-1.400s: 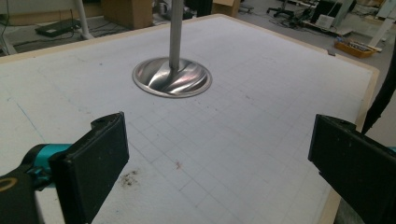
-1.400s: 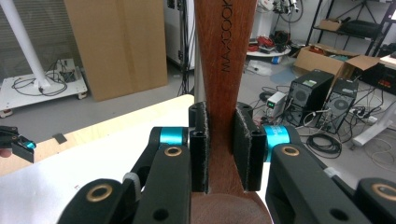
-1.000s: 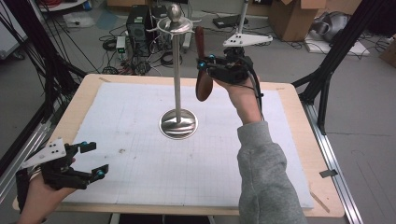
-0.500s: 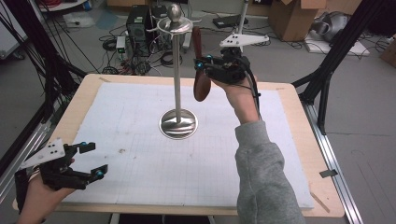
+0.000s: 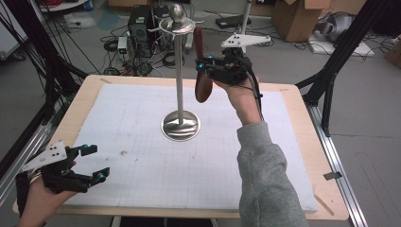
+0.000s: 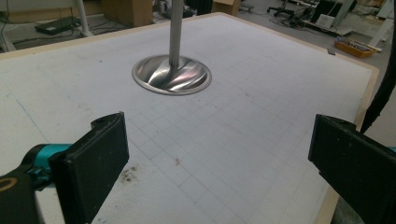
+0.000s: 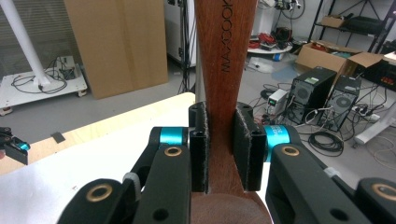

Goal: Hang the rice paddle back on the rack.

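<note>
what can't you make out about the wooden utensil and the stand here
- Wooden utensil: right gripper view, both ends cut off by the frame edges, so its type is unclear.
- High view: right gripper covers the utensil's middle.
- Stand: left gripper view, top cut off by the upper edge.

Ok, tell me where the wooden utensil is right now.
In the high view the wooden utensil hangs upright in the right gripper, above the table's far side, just right of the metal stand and near its hooked top.
</note>
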Demonstrator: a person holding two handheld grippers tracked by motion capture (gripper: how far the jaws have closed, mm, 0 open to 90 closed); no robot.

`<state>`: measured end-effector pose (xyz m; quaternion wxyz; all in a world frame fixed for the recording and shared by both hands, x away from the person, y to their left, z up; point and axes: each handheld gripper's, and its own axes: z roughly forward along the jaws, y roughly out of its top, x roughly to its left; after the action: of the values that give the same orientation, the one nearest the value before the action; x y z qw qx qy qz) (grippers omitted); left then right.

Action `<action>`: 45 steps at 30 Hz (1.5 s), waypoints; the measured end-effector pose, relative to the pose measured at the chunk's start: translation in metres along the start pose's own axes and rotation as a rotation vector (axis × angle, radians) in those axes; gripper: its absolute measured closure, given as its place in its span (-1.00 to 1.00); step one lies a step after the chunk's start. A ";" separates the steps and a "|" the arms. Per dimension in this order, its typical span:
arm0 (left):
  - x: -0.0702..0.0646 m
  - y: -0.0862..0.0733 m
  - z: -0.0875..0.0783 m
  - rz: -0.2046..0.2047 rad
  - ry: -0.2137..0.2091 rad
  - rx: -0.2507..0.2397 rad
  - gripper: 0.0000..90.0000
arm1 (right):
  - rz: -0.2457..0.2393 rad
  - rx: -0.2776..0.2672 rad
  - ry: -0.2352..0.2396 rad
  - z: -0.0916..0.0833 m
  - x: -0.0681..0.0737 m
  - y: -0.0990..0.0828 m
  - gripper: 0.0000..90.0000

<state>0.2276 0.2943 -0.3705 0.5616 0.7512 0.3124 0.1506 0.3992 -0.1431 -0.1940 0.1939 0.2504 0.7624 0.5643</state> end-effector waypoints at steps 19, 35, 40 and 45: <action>-0.001 0.000 -0.003 0.004 0.005 0.000 -0.88 | 0.005 -0.009 0.013 0.007 -0.001 -0.001 0.73; -0.001 0.000 -0.005 0.004 0.007 -0.004 -0.88 | -0.007 -0.025 0.003 0.008 0.000 -0.002 0.57; -0.001 0.000 -0.003 0.008 0.005 0.000 -0.88 | -0.012 -0.043 -0.014 0.004 0.001 -0.004 0.27; -0.002 0.002 0.000 0.010 -0.007 -0.002 -0.88 | -0.005 -0.049 -0.035 0.000 0.000 -0.008 0.07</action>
<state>0.2268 0.2924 -0.3684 0.5627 0.7527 0.3067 0.1511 0.3975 -0.1452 -0.2019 0.2146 0.2537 0.7453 0.5780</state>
